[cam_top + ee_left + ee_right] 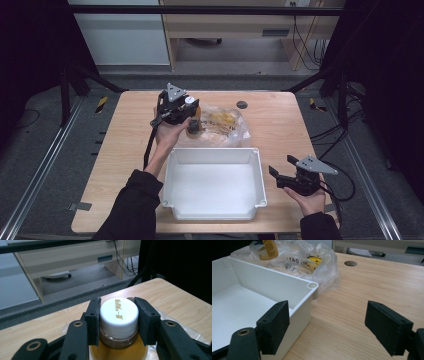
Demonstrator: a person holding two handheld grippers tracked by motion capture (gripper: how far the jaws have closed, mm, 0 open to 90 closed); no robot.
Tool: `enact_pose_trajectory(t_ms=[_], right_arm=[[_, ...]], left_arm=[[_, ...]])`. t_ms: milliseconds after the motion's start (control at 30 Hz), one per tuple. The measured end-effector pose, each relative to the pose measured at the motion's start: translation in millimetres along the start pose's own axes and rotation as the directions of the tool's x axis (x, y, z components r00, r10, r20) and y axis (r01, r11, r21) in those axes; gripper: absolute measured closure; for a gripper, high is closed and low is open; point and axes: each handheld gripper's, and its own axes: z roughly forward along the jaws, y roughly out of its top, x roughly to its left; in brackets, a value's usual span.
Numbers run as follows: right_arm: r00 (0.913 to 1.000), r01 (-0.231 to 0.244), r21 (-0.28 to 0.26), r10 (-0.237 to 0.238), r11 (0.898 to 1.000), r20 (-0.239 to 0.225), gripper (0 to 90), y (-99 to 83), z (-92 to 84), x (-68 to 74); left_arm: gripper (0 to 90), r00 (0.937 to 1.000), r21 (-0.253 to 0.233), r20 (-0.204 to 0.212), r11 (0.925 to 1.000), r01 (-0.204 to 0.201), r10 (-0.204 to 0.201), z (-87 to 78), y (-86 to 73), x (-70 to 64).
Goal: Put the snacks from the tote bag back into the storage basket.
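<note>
High view: left gripper (pixel 192 117), upper centre, clamped on an amber-filled bottle (pixel 193 126) standing upright beside a clear plastic bag (pixel 225 127); left forearm stretched up-frame. Right gripper (pixel 281 176), lower right, jaws spread, empty, beside a white bin (pixel 214 184).

Left gripper view: pads pinch the bottle's white cap (pixel 119 312), long axis vertical, yellow lettering legible.

Right gripper view: bin corner (pixel 313 286), wooden table (pixel 367 282).

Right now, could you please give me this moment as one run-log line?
left claw: shut on bottle cap, bottle lifted | right claw: open, idle beside white bin | plastic bag: behind bin | bin: empty
</note>
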Motion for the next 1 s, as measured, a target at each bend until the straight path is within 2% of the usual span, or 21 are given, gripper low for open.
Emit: enact_pose_trajectory(t_ms=[567,1000], right_arm=[[1.0000,-0.004,-0.002,0.004,1.000,0.000,19.9,0.1,-0.2,-0.2],[1.0000,-0.005,-0.006,0.005,1.000,0.004,19.9,0.4,-1.7,-0.6]], left_arm=[[58.8,0.9998,-0.059,-0.016,0.9982,0.009,-0.010,-31.7,26.3,9.1],[58.8,0.9999,-0.086,0.004,0.9962,0.013,-0.013,-57.6,35.6,5.1]])
